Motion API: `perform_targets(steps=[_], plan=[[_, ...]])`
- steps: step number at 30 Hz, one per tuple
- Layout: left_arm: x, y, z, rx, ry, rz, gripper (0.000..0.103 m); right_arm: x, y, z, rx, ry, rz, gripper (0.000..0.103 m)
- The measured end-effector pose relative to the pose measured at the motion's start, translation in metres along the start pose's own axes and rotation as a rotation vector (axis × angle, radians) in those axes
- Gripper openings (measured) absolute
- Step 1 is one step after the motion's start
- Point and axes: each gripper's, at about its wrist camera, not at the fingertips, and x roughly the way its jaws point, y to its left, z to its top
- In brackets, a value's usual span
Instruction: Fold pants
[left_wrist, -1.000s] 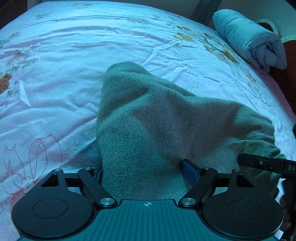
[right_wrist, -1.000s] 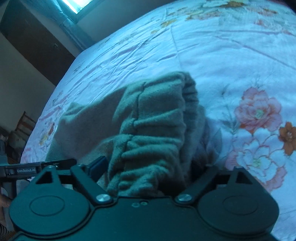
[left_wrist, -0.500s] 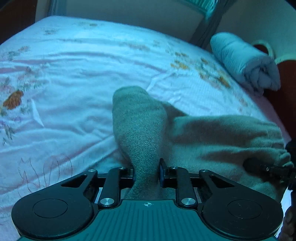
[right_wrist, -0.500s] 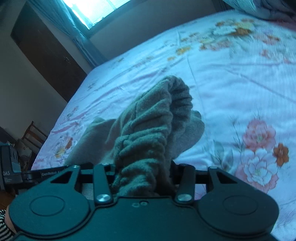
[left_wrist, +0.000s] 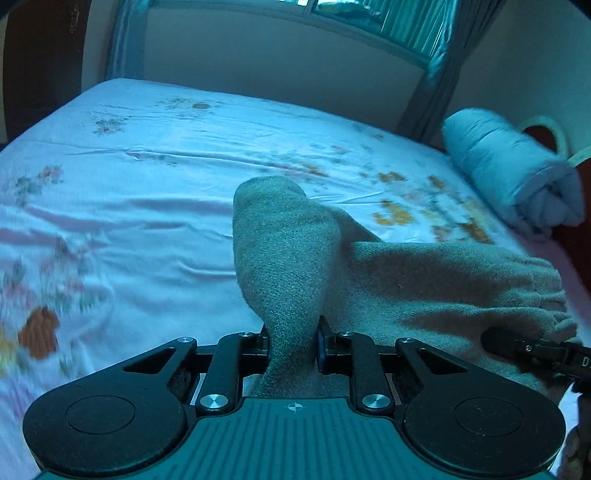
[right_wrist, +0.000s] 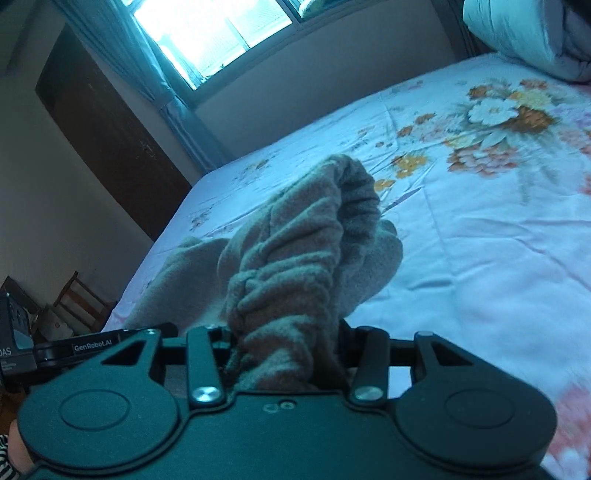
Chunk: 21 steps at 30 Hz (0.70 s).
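My left gripper (left_wrist: 293, 341) has its jaws clamped on a plain fold of the grey-green fleece pants (left_wrist: 388, 280). My right gripper (right_wrist: 284, 343) is clamped on the gathered elastic waistband (right_wrist: 295, 258). The pants hang between them, lifted over the floral bedsheet (left_wrist: 155, 206), with a rolled blue quilt (left_wrist: 513, 173) near the wall.
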Motion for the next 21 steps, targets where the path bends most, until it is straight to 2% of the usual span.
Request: perform_targets(steps=[4,7,9,11,13,17,21], plan=[[0.048,0.010,-0.006,0.031,0.051,0.054,0.022,0.049,-0.012,0.002,0.016,0.055,-0.024,0.036],[0.064,0.011,-0.016,0.054,0.056,0.076,0.036,0.078,-0.026,-0.001,-0.003,0.102,-0.083,0.041],[0.064,0.008,-0.017,0.072,0.048,0.106,0.054,0.083,-0.033,-0.003,0.009,0.108,-0.118,0.055],[0.057,0.006,-0.018,0.098,0.024,0.169,0.091,0.082,-0.034,-0.005,0.005,0.105,-0.155,0.061],[0.043,0.003,-0.015,0.115,-0.024,0.220,0.103,0.073,-0.031,-0.007,-0.010,0.090,-0.198,0.064],[0.017,0.008,-0.006,0.088,-0.001,0.254,0.103,0.042,-0.016,-0.006,-0.054,-0.018,-0.289,0.077],[-0.023,0.009,-0.007,0.060,-0.025,0.276,0.103,0.004,0.014,0.000,-0.134,-0.092,-0.313,0.080]])
